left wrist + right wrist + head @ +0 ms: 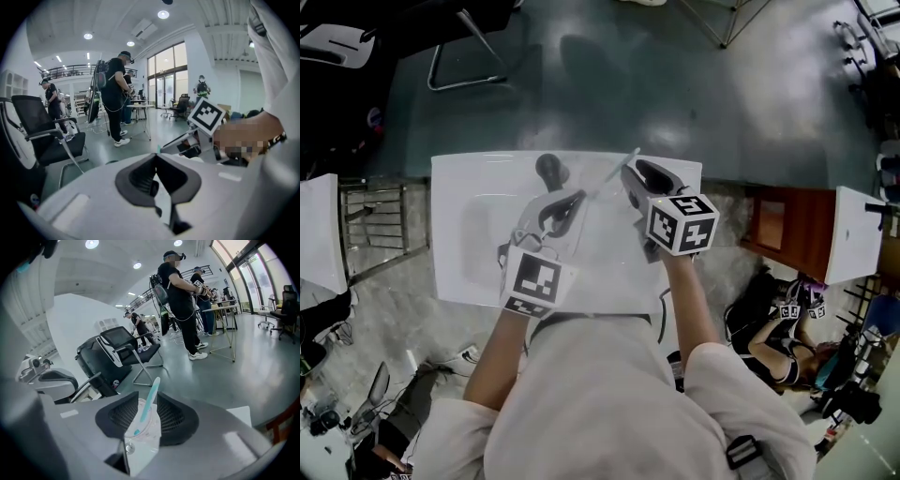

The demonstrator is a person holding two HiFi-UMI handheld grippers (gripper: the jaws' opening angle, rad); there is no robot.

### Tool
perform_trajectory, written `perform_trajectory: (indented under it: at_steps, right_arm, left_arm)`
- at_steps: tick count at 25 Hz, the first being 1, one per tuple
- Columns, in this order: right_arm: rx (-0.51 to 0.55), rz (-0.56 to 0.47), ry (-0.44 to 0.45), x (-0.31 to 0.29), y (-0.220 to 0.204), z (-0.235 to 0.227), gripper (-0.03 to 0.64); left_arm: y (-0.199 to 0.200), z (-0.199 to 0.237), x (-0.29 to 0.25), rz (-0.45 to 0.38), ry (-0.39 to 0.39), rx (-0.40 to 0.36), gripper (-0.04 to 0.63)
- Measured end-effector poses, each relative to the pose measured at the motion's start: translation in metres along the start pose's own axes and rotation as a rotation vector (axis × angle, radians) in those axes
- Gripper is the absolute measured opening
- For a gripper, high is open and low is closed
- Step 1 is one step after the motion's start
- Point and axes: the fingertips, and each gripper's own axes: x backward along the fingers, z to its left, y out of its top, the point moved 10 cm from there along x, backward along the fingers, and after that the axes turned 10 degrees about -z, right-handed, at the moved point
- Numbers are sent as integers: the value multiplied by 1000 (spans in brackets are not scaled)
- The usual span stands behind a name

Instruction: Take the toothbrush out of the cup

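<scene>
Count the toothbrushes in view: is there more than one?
1. The toothbrush leans in the clear cup between the fingers of the right gripper. No other shows on the table, though part of it is covered.

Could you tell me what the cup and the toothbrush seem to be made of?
The cup looks like clear, glossy plastic: the toothbrush shows through its wall. The toothbrush is probably smooth teal plastic, judging by its even sheen, and it is paler toward the top.

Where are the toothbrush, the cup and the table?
toothbrush (147, 404): right gripper view, middle of its teal handle.
cup (150, 427): right gripper view, clear wall below the rim.
table (464, 178): head view, bare white top, left part.
</scene>
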Motion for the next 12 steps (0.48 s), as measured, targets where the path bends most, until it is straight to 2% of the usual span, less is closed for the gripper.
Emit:
perform_trajectory:
  at_steps: [12]
  right_arm:
    - [-4,19,3,-17,0,-11,129]
  left_arm:
    - [0,-5,-7,11,26,12,3]
